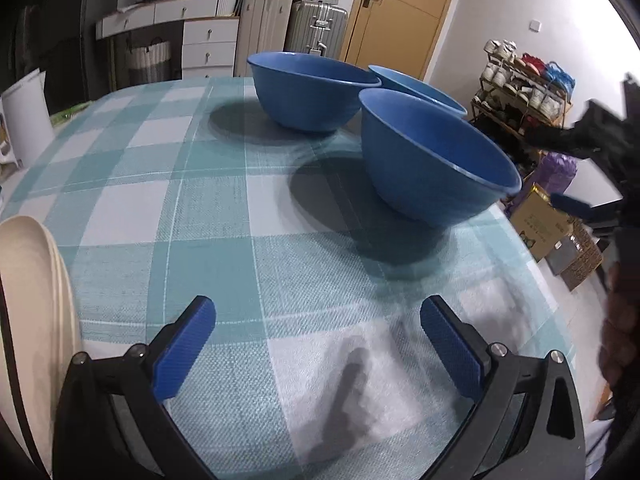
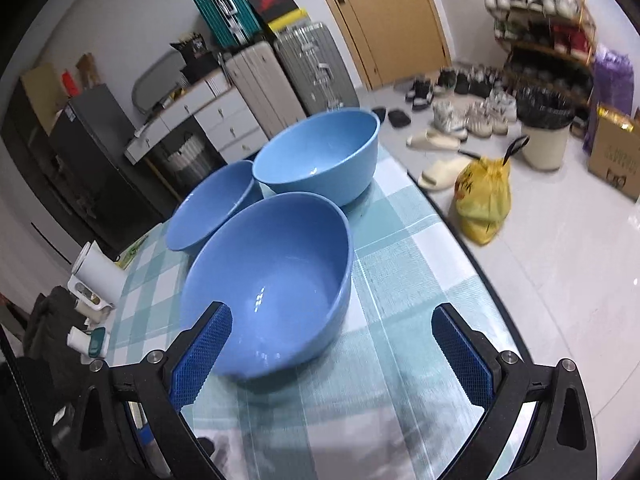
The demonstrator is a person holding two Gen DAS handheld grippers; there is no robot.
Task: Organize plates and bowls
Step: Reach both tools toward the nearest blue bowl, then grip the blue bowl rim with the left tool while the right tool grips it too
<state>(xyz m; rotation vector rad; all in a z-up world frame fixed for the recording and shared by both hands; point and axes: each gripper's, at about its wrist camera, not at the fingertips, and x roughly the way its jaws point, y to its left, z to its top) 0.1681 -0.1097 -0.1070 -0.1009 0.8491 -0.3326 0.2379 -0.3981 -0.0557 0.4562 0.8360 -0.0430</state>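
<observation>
**Both grippers open, three bowls loose on the table**

Nearest the right wrist camera, the right gripper [image 2: 332, 344] has its blue-padded fingers spread wide and holds nothing; its left finger [image 2: 202, 356] overlaps the near rim of the closest round blue plastic bowl [image 2: 276, 280], though whether they touch cannot be told. That bowl sits upright on the teal-and-white checked tablecloth [image 2: 400, 264], close to the table's right edge. Just beyond it stand two more blue bowls: the far-left bowl [image 2: 208, 208] and the far-right bowl [image 2: 320, 156], clustered tightly, rims near or touching. Set so close together, they look ready to be nested into one stack, and the right gripper seems lined up to take the nearest one by its rim.

The left gripper [image 1: 316, 344] is also wide open and empty, low over bare cloth, well apart from the bowls. At the near left edge of its view lies a stack of cream-coloured plates [image 1: 28, 292], seemingly already gathered, which suggests the bowls are the remaining work.

Beyond the table are suitcases [image 2: 280, 76] against the wall, a wooden door [image 2: 384, 16], and a yellow plastic bag [image 2: 484, 196] on the floor.
</observation>
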